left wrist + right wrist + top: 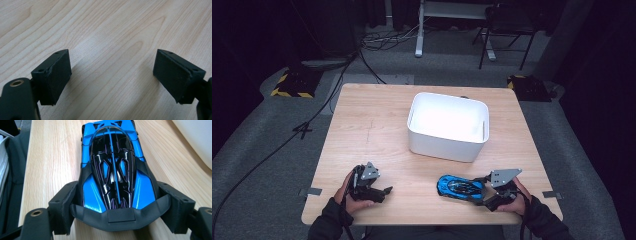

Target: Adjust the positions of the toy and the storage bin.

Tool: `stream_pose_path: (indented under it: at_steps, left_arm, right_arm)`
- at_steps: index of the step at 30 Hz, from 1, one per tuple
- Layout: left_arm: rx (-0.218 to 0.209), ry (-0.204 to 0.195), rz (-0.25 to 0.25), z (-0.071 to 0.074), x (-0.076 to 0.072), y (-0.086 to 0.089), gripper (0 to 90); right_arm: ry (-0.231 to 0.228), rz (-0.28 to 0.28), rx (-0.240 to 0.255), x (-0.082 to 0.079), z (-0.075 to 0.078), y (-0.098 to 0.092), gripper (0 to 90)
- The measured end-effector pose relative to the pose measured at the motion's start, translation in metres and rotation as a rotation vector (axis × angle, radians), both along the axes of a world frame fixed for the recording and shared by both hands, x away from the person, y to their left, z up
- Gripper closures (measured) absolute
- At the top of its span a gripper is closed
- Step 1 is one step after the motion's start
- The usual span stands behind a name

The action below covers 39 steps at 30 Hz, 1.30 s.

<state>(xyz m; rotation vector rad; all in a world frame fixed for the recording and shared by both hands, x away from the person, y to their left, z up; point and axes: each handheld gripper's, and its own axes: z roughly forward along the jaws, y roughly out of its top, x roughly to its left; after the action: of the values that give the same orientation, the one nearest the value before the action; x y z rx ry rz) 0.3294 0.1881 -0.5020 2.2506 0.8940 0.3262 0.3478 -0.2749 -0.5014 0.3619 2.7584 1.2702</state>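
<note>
A blue and black toy car (459, 188) stands on the wooden table (372, 125) near its front edge, right of centre. My right gripper (484, 192) is at the car's right end. In the right gripper view the car (112, 170) points away from the camera, and the right gripper (117, 207) has a pad pressed against each side of the rear wing, shut on it. My left gripper (384, 191) rests low at the front left. The left gripper (111, 72) has its jaws wide apart, with bare wood between them.
A white rectangular bin (442, 147) with nothing in it stands behind the car, in the middle of the table. Its wall (197, 142) shows at the upper right of the right gripper view. Cables, a desk frame and a chair are on the floor beyond the table.
</note>
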Motion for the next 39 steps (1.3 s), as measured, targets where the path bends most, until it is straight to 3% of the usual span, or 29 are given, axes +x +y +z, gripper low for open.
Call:
stream_pose_path:
  at_steps: [12,19,31,35,39]
  left_arm:
    - [0.000,-0.001,0.001,0.000,0.000,0.000,15.3]
    - [-0.009,0.009,0.008,0.000,0.000,-0.001,15.3]
    - [-0.009,0.007,0.008,0.000,0.000,-0.001,15.3]
    - [-0.010,0.010,0.008,0.000,0.000,-0.001,15.3]
    - [-0.010,0.010,0.008,0.000,0.000,-0.001,15.3]
  right_arm:
    - [-0.015,-0.148,-0.018,-0.009,0.002,-0.044,24.3]
    - [-0.013,-0.275,-0.011,-0.009,0.002,-0.073,24.3]
    - [0.000,-0.395,-0.020,-0.006,0.003,-0.100,24.2]
    - [-0.004,-0.420,-0.021,-0.004,0.003,-0.102,24.1]
    - [-0.012,-0.483,-0.014,0.005,0.003,-0.102,22.8]
